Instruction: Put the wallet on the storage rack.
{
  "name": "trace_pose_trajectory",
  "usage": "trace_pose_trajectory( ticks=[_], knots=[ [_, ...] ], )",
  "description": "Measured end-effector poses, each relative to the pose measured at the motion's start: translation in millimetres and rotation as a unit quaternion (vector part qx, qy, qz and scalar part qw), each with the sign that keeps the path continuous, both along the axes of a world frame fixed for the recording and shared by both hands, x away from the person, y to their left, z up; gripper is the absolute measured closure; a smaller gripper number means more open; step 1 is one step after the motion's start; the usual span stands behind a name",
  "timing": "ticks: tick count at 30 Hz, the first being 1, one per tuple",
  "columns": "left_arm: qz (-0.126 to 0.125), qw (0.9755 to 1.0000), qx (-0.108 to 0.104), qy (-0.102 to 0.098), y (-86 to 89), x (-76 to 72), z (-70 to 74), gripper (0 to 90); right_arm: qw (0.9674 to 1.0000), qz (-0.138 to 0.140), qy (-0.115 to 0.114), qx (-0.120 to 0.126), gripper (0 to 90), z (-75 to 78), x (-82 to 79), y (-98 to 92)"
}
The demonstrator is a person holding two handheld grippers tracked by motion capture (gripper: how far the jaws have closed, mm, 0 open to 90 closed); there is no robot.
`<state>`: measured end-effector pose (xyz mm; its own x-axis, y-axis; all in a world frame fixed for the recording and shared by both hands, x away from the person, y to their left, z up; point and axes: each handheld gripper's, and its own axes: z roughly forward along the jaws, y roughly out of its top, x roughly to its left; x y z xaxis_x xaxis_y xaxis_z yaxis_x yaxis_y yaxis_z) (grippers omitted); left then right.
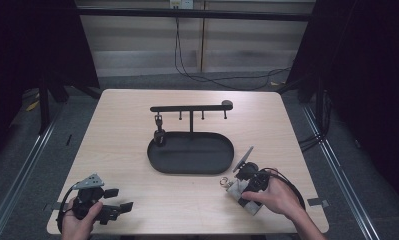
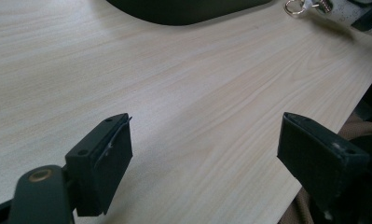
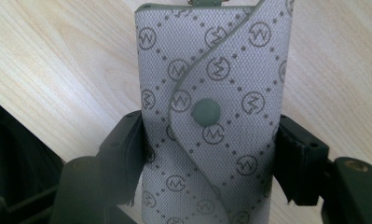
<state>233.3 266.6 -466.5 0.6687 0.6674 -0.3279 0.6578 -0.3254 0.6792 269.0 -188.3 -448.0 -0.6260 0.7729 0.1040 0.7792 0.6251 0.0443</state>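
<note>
Overhead, a person's two hands each hold a black two-jaw gripper over a pale wooden table [image 1: 127, 150]. At the near right, the right gripper [image 3: 210, 154] has its jaws pressed against both sides of a small grey fabric key pouch [image 3: 214, 112], printed with circled letters in a dotted diamond pattern, with a round snap on its curved flap. A metal ring [image 1: 223, 182] at its far end lies on the table. At the near left, the left gripper [image 2: 204, 144] holds its jaws wide apart with nothing between them. A black oval tray [image 1: 187, 162] with a hook rack [image 1: 191, 108] sits mid-table, just beyond the pouch.
</note>
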Motion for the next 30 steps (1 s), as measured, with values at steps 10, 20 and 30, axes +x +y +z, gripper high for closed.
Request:
trace_pose_trajectory(
  ticks=[10, 20, 30],
  knots=[
    [-0.004, 1.0, -0.002, -0.003, -0.3, 1.0, 0.5, 17.4, 1.0, 0.004, 0.005, 0.002, 33.7, 8.7, 4.4, 0.6],
    [0.0, 1.0, -0.002, -0.002, 0.2, 1.2, -0.4, 17.0, 1.0, 0.002, -0.004, 0.002, 33.7, 24.3, 7.8, -3.4],
    [0.0, 1.0, -0.001, -0.009, -0.7, -0.7, 1.7, 17.0, 0.9998, -0.003, -0.015, 0.009, 33.7, 37.9, 9.3, -8.5]
  ],
)
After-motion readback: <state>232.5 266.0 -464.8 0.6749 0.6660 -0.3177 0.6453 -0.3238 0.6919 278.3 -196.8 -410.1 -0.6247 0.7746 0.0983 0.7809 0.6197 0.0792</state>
